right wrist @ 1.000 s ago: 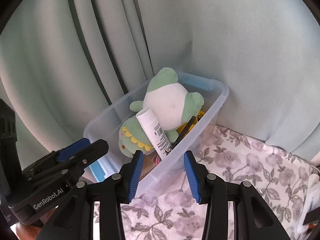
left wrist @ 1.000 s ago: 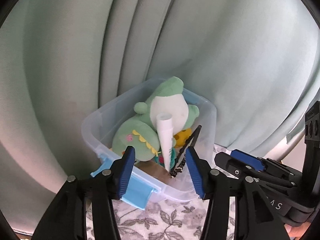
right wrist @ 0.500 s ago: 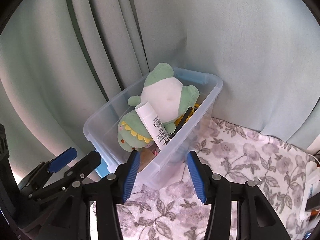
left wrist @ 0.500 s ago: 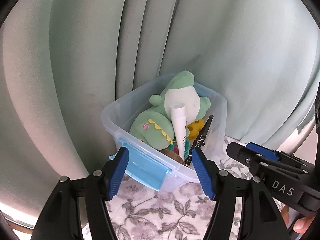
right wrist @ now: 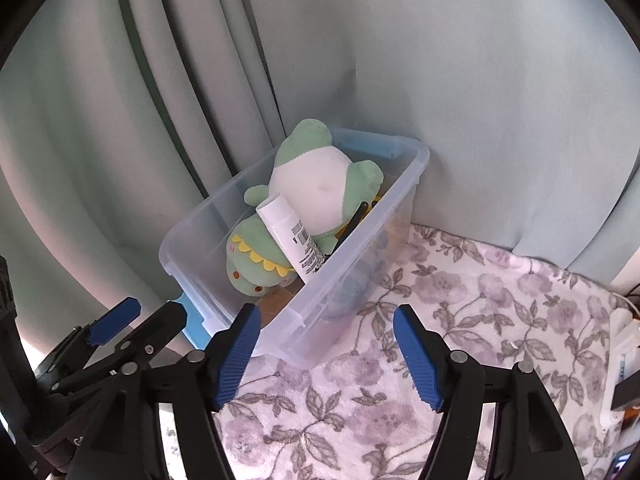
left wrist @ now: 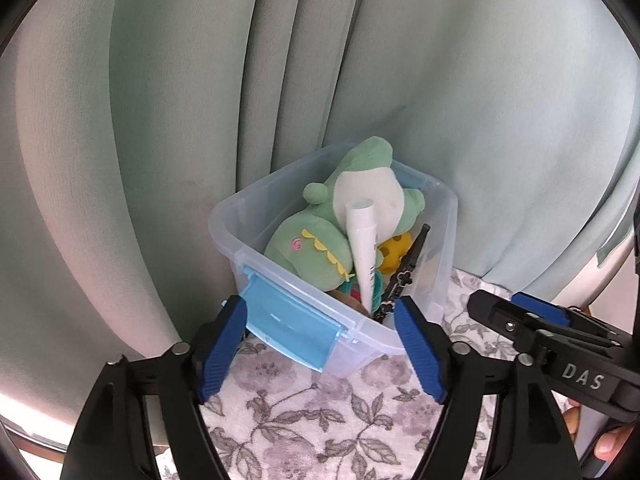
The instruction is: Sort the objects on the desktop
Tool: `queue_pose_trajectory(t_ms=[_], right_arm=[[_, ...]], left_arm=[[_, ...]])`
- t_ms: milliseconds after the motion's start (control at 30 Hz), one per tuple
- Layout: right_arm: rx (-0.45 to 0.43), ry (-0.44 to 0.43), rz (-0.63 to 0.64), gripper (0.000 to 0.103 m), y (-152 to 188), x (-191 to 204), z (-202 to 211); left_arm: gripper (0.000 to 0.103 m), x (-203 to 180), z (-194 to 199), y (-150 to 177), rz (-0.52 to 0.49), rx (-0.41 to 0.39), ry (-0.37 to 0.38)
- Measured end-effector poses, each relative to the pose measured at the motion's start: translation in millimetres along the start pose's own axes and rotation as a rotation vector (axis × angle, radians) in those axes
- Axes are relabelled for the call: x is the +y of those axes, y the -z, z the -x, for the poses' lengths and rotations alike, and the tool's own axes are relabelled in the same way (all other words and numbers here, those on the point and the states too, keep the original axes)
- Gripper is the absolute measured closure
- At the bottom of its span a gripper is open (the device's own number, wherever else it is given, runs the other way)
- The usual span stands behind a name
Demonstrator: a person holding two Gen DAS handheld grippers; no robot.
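Note:
A clear plastic bin (left wrist: 442, 240) (right wrist: 352, 248) with a blue latch (left wrist: 290, 326) stands on the floral cloth against the curtain. In it lie a green plush dinosaur (left wrist: 316, 248) (right wrist: 320, 196), a white tube (left wrist: 364, 248) (right wrist: 290, 240), a yellow toy (left wrist: 396, 248) and a black hair clip (left wrist: 404, 276). My left gripper (left wrist: 320, 352) is open and empty just in front of the bin's latch end. My right gripper (right wrist: 326, 356) is open and empty at the bin's near corner. Each gripper shows at the edge of the other's view.
A pale green curtain (left wrist: 360, 80) hangs right behind the bin. The table carries a grey floral cloth (right wrist: 480, 300). A white power strip (right wrist: 622, 352) lies at the far right edge. A metal chair frame (left wrist: 600, 280) stands at the right.
Both grippers have drawn back from the bin and opened wider. The bin now looks smaller and farther away; its contents have not moved.

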State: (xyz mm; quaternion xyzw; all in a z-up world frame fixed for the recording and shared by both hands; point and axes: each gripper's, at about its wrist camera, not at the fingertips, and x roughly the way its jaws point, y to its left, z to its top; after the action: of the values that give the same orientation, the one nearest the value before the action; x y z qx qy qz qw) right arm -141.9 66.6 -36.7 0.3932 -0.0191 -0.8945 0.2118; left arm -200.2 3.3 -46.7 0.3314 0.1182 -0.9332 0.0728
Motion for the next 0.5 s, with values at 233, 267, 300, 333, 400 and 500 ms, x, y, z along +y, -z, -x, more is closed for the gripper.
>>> queue_pose_trajectory(t_ms=[233, 267, 300, 333, 400, 500], right_arm=[[-0.017, -0.007, 0.003, 0.011, 0.2, -1.2, 2.6], [-0.02, -0.006, 0.006, 0.01, 0.2, -0.7, 3.1], [-0.022, -0.005, 0.011, 0.01, 0.5, -0.3, 3.5], [-0.023, -0.004, 0.014, 0.01, 0.8, -0.3, 3.7], [-0.023, -0.002, 0.016, 0.009, 1.1, -0.9, 4.1], [-0.027, 0.0, 0.013, 0.008, 1.2, -2.6, 5.2]], left_arm=[[0.021, 4.1, -0.5, 0.7, 0.008, -0.006, -0.018], [0.021, 4.2, -0.7, 0.8, 0.007, -0.006, -0.019], [0.021, 4.2, -0.9, 0.9, 0.006, -0.006, -0.02], [0.021, 3.9, -1.1, 1.2, 0.006, -0.007, -0.02], [0.021, 3.1, -1.8, 1.4, 0.002, -0.007, -0.023], [0.021, 1.4, -3.9, 1.6, -0.009, -0.001, -0.021]])
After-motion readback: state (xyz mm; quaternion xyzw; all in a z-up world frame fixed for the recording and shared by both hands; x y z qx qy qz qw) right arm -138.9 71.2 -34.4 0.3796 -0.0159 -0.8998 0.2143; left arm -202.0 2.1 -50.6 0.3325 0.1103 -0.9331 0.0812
